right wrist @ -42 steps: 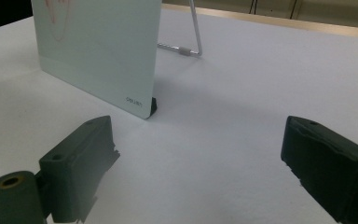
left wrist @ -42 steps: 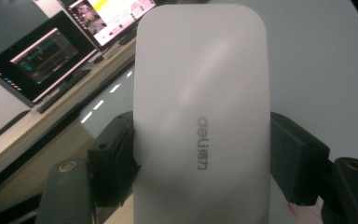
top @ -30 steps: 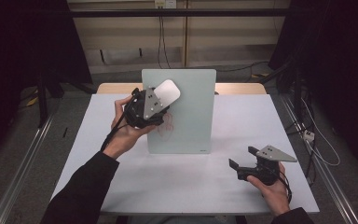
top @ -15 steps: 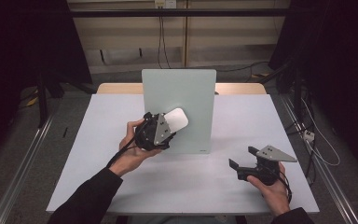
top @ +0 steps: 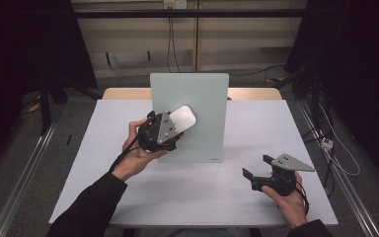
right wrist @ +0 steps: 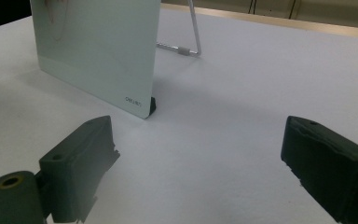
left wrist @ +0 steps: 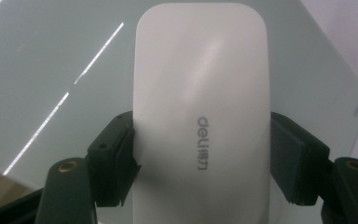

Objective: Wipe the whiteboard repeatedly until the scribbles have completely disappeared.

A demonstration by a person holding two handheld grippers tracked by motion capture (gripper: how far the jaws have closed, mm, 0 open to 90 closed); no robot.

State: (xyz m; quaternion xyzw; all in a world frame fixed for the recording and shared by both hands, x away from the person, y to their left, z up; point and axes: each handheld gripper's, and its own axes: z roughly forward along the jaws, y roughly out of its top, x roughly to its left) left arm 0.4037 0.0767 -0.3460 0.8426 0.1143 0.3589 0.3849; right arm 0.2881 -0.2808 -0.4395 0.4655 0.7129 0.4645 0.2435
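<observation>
Left gripper (top: 170,129) had the white eraser (left wrist: 200,112) pinched across its sides, held against the face of the upright glass board (top: 197,98). Right gripper (top: 257,173) sat spread and empty, low over the bench (top: 276,123). Risk as I read it: pushing hard could tip the board on its thin rear stand, or the smooth eraser could slip out.

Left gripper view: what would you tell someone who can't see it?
A smooth white oblong eraser marked "deli" is clamped between the left gripper's two black jaws. Behind it stands a pale green glossy board, reflecting bright streaks.
</observation>
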